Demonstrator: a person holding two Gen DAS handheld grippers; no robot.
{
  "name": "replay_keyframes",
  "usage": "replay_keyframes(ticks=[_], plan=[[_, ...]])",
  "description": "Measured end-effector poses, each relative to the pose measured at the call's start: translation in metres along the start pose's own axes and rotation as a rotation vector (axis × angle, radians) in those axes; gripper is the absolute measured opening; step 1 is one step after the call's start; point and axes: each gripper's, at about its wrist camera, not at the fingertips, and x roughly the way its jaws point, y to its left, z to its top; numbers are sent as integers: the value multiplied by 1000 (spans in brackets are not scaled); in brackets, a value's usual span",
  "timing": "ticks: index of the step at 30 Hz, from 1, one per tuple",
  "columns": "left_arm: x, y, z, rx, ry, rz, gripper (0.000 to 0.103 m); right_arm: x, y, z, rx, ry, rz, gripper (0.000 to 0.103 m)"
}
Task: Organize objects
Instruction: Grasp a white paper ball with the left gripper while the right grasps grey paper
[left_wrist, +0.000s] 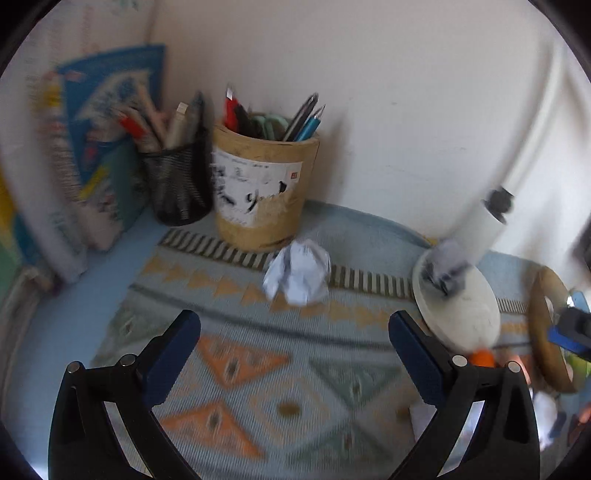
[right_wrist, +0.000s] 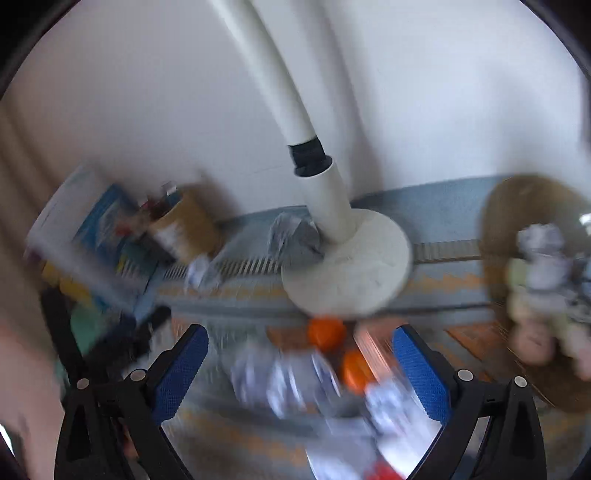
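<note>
Both my tongs are spread wide and pinching nothing. The left gripper (left_wrist: 293, 325) hangs over a patterned mat (left_wrist: 258, 369), and the paper ball (left_wrist: 297, 271) lies on that mat just past the fingertips, roughly centred in the gap but a bit further out, not touching either finger. Right behind the ball is a tan pen cup (left_wrist: 264, 184) full of pens and scissors, with a black mesh cup (left_wrist: 177, 184) to its left, the two almost touching. Books (left_wrist: 107, 140) lean against the wall at far left. To the right of the ball stands a white lamp base (left_wrist: 461, 306) with its pole going up; a grey crumpled wad (left_wrist: 445, 266) sits on the base against the pole. A brown basket (left_wrist: 546, 332) is at the right edge.

The right wrist view is badly smeared. The right gripper (right_wrist: 299, 347) hovers near the lamp base (right_wrist: 354, 273), which sits just beyond the fingertips. Between the fingers I see two orange round things (right_wrist: 327, 332) and some white and blue crumpled stuff (right_wrist: 280, 384) nearer the camera, but I can't tell what exactly. The basket (right_wrist: 502, 229) is on the right with crumpled paper (right_wrist: 543, 258) inside. The paper ball (right_wrist: 199, 273) shows as a blur off to the left, well outside this gripper's fingers, with the pen cup (right_wrist: 188, 225) behind it.
</note>
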Motion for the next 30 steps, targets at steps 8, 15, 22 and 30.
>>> replay_keyframes(ticks=[8, 15, 22, 30], plan=[[68, -6, 23, 4, 35, 21, 98, 92, 3, 44, 74, 67, -76, 100], [79, -14, 15, 58, 55, 15, 48, 124, 14, 44, 43, 78, -112, 76], [32, -11, 7, 33, 19, -59, 45, 100, 26, 37, -30, 61, -107, 54], [-84, -47, -42, 65, -37, -106, 45, -24, 37, -20, -230, -58, -130, 54]])
